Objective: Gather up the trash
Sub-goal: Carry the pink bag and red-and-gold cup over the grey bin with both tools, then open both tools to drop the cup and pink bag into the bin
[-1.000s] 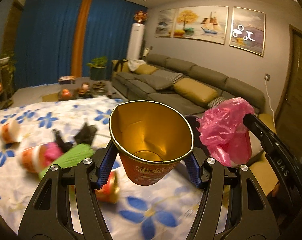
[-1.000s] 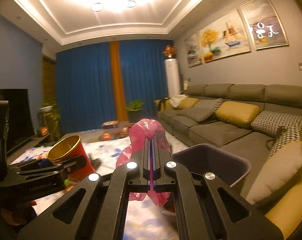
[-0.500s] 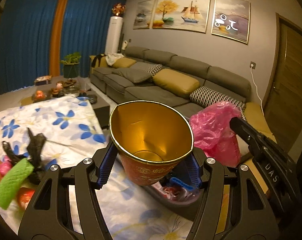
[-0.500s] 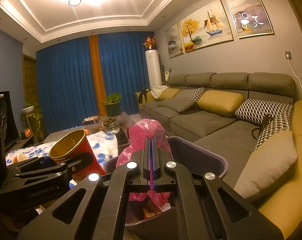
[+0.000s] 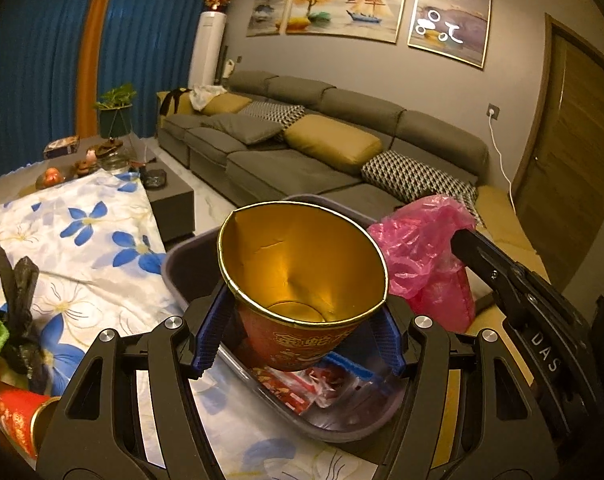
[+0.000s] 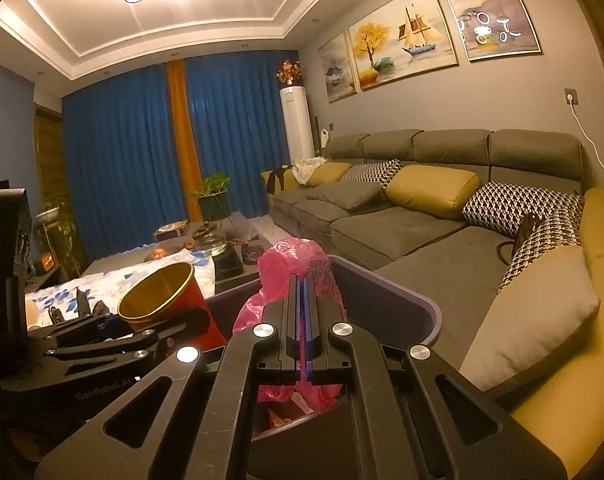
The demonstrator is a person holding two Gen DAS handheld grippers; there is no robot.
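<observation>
Living room, bin (image 5: pixel 189 276) directly beneath my jaws: left gripper (image 5: pixel 297 344) clamps upright cup (image 5: pixel 302 276); right gripper (image 6: pixel 302 300) pinches pink bag (image 6: pixel 293 264).

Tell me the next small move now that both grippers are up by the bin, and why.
Probably open the left gripper and let the red paper cup drop. It holds the cup upright over the grey bin, which already has wrappers inside. The right gripper, shut on the pink plastic bag, sits above the bin too and could release next.
</observation>
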